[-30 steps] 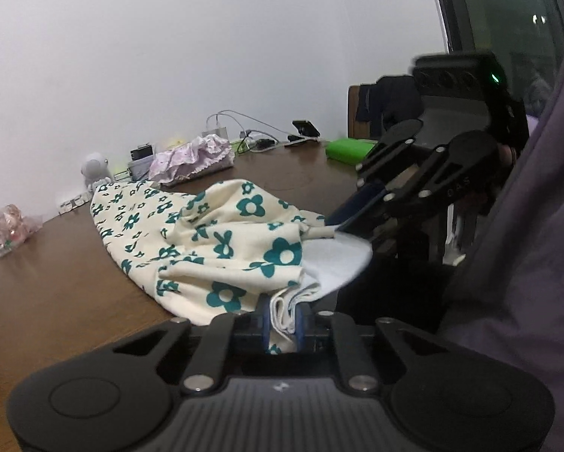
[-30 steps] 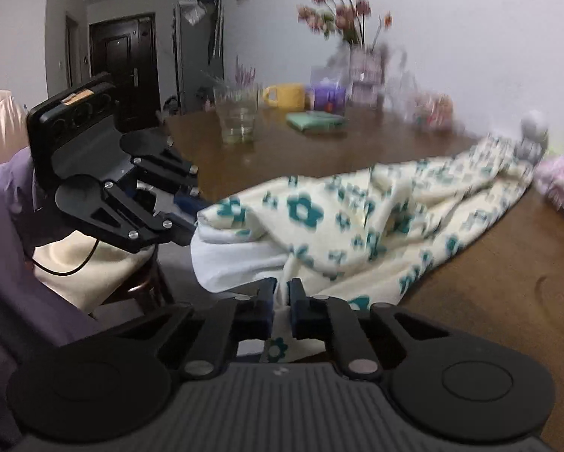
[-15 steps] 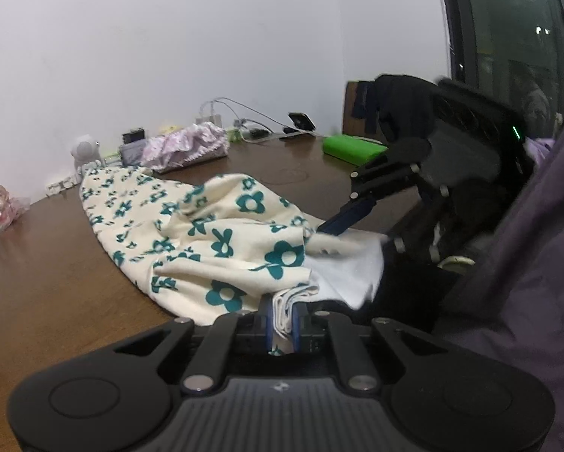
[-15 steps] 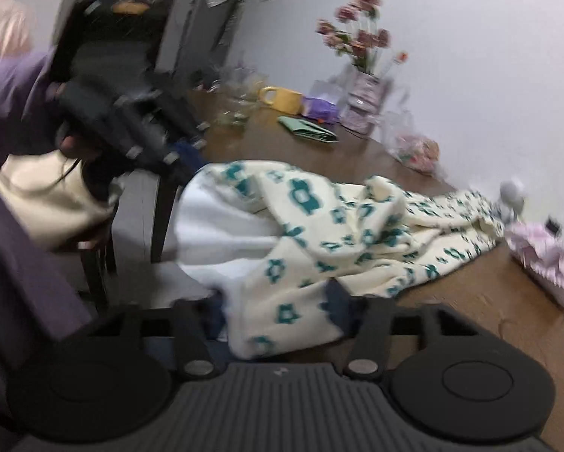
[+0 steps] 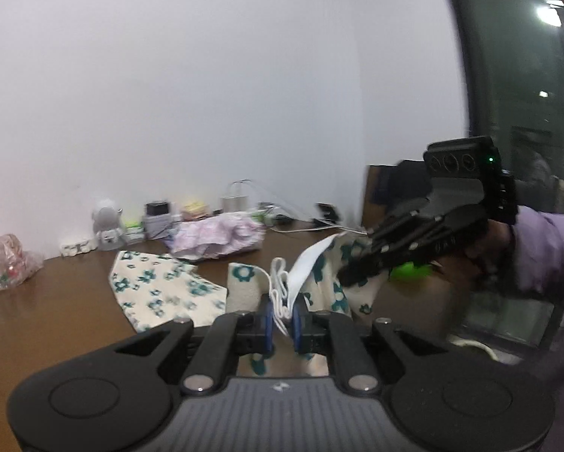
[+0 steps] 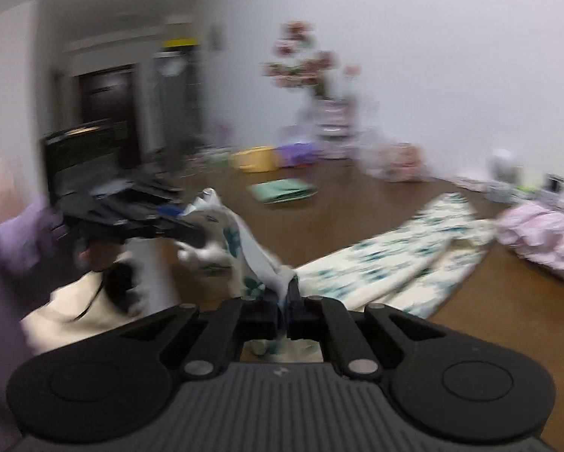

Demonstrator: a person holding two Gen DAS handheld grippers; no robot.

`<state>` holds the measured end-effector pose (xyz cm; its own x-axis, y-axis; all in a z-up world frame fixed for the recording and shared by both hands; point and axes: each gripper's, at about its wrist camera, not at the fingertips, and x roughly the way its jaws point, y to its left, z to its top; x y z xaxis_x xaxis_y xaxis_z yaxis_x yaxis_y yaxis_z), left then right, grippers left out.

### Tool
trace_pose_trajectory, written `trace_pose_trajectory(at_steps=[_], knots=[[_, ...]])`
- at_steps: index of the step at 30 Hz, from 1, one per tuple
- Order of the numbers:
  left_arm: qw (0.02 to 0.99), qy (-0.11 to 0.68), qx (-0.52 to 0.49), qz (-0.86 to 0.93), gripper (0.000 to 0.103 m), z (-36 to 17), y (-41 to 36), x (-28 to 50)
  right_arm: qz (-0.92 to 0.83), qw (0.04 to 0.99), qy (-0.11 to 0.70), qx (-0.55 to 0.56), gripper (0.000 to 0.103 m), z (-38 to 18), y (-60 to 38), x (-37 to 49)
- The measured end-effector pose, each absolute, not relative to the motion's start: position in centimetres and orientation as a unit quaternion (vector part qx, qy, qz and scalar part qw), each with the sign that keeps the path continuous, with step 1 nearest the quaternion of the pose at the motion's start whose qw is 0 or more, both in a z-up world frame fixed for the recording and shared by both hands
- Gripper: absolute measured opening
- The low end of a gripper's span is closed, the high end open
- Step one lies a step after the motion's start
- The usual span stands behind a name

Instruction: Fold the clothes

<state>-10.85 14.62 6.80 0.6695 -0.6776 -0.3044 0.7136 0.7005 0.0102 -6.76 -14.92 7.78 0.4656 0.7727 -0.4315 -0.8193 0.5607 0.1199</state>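
Observation:
A cream garment with green flowers (image 5: pixel 157 286) lies stretched across the brown table (image 5: pixel 48 312); in the right wrist view it (image 6: pixel 387 263) runs toward the far right. My left gripper (image 5: pixel 282 320) is shut on a white-trimmed edge of the garment and holds it above the table. My right gripper (image 6: pixel 286 301) is shut on another part of the same edge. Each gripper shows in the other's view, the right one (image 5: pixel 361 271) and the left one (image 6: pixel 184 222), both holding cloth in the air. The right wrist view is blurred.
A pink frilly garment (image 5: pixel 218 235) lies at the back by the wall, with a small white figure (image 5: pixel 107 226), chargers and cables. A green object (image 5: pixel 410 271) sits behind the right gripper. A vase of flowers (image 6: pixel 319 90), a yellow cup (image 6: pixel 253 158) and a green cloth (image 6: pixel 282 190) stand farther along.
Both grippers have lifted the garment's edge up off the table. The right gripper opened half a second ago and is shut on the cloth again. The garment now lies stretched out longer.

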Motion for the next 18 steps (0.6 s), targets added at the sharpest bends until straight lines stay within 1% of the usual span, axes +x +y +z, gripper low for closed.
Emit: trace_pose_trajectory(at_steps=[3,5,6,8,9,10,11,12,13,15,18], knots=[[0.915,0.205,0.050,-0.344,0.009,5.2,12.5,-4.1,0.388,0.869,0.306,-0.024,0.003,6.6,-13.1,-0.3],[0.918,0.256,0.046,-0.299,0.009,3.8,11.3,-0.6,0.345,0.874,0.342,-0.016,0.003,5.4,-11.6,2.8],[0.919,0.272,0.033,-0.284,0.013,3.3,11.3,0.6,0.334,0.875,0.351,-0.015,0.004,4.7,-10.9,3.9],[0.916,0.304,-0.011,-0.262,0.018,2.7,12.1,2.4,0.308,0.879,0.362,-0.016,0.012,3.4,-10.1,5.0],[0.918,0.303,-0.031,-0.255,0.027,2.8,12.8,2.7,0.295,0.882,0.368,-0.017,0.022,2.7,-9.8,5.4],[0.919,0.302,-0.051,-0.247,0.041,2.9,13.6,2.9,0.283,0.887,0.366,-0.015,0.039,2.7,-10.0,5.4],[0.925,0.291,-0.064,-0.234,0.048,3.4,14.5,2.5,0.272,0.893,0.359,-0.012,0.046,2.9,-10.6,4.9],[0.931,0.281,-0.076,-0.220,0.060,3.8,15.5,2.1,0.266,0.900,0.346,-0.008,0.051,3.5,-11.2,4.5],[0.936,0.275,-0.087,-0.204,0.066,4.4,16.4,1.1,0.263,0.908,0.327,-0.001,0.054,4.4,-12.1,3.6],[0.937,0.268,-0.105,-0.198,0.073,5.1,17.8,-1.2,0.264,0.919,0.293,0.016,0.060,5.9,-14.3,1.4],[0.934,0.257,-0.112,-0.221,0.082,5.1,18.4,-5.6,0.314,0.906,0.282,0.035,0.065,6.1,-16.2,-2.6]])
